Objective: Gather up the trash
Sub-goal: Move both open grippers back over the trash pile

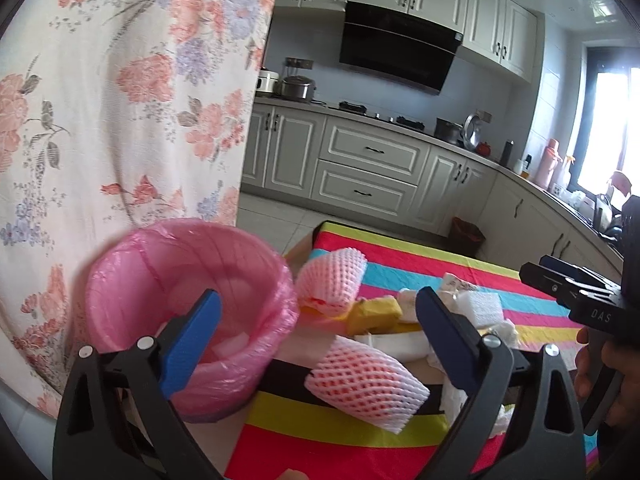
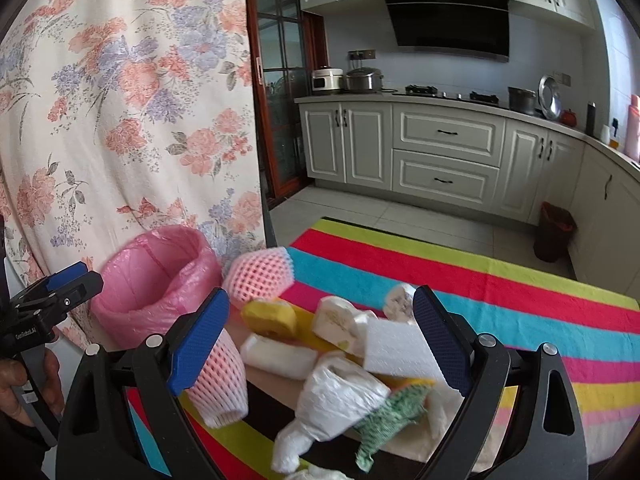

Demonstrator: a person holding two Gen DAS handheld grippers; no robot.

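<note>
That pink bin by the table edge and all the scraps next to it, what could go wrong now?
1. The pink bin is light and sits at the corner beside the striped cloth; a bump from the left gripper could tip it.
2. The foam net lies near the cloth's front edge and might get pushed off.
3. The white scraps overlap, so open jaws may drag several.

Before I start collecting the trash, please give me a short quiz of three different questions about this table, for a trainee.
1. True or false: the left claw is closed on the nearer pink foam fruit net.
2. Which colour is the plastic liner of the small round bin? A) blue B) pink C) black
3. Fill in: the green knitted cloth lies on the table with the ______ cloth.

Key:
1. False: both claws stand open, nothing between their pads.
2. B.
3. Striped (many colours).
</note>
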